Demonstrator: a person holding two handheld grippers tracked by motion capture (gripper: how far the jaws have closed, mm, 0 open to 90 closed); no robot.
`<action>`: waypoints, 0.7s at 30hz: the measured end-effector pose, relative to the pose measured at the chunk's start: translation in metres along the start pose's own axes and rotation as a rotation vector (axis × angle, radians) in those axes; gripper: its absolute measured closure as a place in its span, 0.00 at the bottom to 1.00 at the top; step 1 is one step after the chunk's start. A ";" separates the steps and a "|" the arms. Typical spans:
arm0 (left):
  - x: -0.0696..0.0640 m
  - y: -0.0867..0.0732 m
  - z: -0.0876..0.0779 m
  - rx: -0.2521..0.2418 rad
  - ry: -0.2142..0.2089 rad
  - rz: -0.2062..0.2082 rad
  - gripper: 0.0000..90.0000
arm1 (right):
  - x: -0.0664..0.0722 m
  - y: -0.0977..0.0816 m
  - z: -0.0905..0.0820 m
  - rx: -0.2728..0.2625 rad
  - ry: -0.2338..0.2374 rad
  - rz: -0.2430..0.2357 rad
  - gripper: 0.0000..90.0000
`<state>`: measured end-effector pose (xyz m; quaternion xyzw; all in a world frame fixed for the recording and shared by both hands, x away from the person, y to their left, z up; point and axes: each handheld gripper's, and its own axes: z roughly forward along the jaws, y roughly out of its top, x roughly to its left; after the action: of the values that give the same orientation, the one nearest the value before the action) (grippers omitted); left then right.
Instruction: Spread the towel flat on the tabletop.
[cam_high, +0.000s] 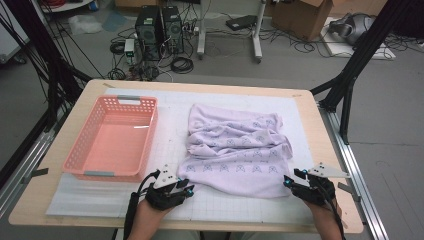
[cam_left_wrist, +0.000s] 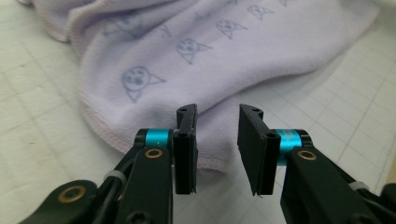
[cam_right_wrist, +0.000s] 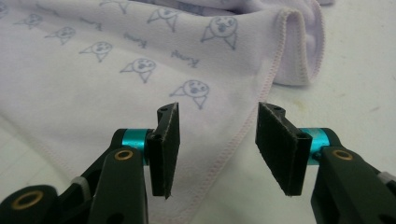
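Observation:
A lilac towel printed with small cat faces lies rumpled on the white grid mat, right of centre. My left gripper sits at the towel's near left corner with its jaws open. In the left gripper view the towel has its hemmed edge lying just beyond the gap of that gripper, and no pad touches it. My right gripper stands open at the near right corner. Seen from the right gripper, the towel has its stitched hem running under the gap between the jaws.
An empty pink plastic basket stands on the left half of the mat. The wooden table's front edge lies close behind both hands. Beyond the table are computer towers, loose cables and a cardboard box on the floor.

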<state>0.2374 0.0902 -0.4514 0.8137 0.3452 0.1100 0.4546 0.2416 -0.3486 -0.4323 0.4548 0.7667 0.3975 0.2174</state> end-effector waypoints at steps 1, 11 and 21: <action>-0.001 0.000 0.004 0.023 -0.011 0.017 0.68 | 0.002 0.000 -0.002 -0.004 -0.003 -0.009 0.55; -0.006 -0.010 -0.014 0.027 0.057 0.096 0.96 | 0.009 -0.020 -0.004 0.077 -0.037 0.085 0.61; -0.014 -0.029 -0.054 -0.001 -0.074 0.087 0.96 | 0.022 -0.025 -0.027 0.094 -0.047 0.063 0.96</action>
<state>0.1876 0.1266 -0.4428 0.8311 0.2925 0.0996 0.4624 0.1988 -0.3476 -0.4360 0.4976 0.7646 0.3568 0.2010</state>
